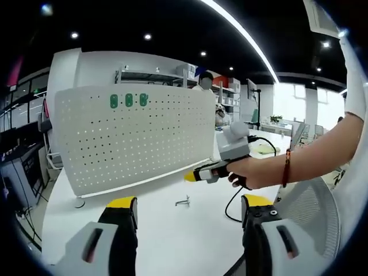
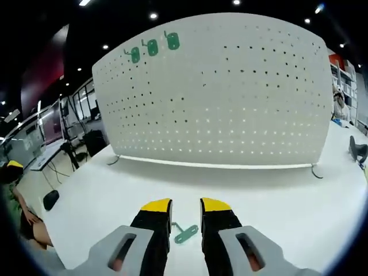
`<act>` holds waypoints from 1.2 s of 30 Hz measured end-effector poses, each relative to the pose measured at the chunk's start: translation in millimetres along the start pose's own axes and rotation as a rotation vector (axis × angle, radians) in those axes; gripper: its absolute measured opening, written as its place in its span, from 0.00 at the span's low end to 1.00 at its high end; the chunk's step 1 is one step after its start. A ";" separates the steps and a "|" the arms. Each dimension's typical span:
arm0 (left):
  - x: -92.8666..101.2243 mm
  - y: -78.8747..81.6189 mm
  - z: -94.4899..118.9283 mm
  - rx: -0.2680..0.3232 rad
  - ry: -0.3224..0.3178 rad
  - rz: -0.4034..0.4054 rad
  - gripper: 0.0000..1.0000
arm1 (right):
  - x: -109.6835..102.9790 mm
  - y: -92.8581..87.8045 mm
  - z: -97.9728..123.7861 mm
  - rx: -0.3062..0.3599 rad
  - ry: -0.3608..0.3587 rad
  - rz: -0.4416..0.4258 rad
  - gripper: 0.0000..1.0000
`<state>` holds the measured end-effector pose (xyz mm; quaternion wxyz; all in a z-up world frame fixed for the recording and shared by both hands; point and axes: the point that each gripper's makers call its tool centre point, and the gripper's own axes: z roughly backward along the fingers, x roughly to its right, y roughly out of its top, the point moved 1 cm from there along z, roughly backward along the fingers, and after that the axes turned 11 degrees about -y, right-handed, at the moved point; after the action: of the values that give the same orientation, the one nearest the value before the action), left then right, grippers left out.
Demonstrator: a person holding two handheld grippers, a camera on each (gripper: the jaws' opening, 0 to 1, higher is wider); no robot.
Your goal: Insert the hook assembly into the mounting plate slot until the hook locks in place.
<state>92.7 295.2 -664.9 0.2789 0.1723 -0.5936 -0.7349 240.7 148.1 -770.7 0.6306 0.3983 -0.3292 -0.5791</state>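
Picking up the green hook assembly (image 2: 186,233) cleanly is the step in hand, judging from how things lie: it rests flat on the white table (image 2: 276,201), near the table's front edge, well apart from the white pegboard mounting plate (image 2: 230,98) that stands upright toward the far side. To do it well, the right gripper (image 2: 185,210) should come down with a jaw on either side of the hook's flat plate, not its bent metal prong, and close squarely so the piece does not twist; a crooked grip would make lining the tabs up with the slots harder later. Three green hooks (image 2: 152,47) already sit in a row near the board's upper left corner, so the free slot just beside them looks like the likely target.

In the right gripper view the jaws stand a little apart with nothing between them; the hook lies on the table just beyond and between the yellow tips, and whether a tip touches it I cannot tell. The left gripper (image 1: 187,204) hovers above the table with its jaws wide apart and empty. In the left gripper view a hand (image 1: 253,171) holds the other gripper low over the table in front of the board.
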 end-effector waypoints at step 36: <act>-18.3 -20.6 -7.6 -0.049 0.000 0.054 0.74 | -12.0 -70.8 -26.4 -0.154 -0.051 -0.003 0.08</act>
<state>107.2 303.4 -688.1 0.3029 0.1491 -0.5799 -0.7414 229.4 162.3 -845.0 0.6499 0.3343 -0.2990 -0.6136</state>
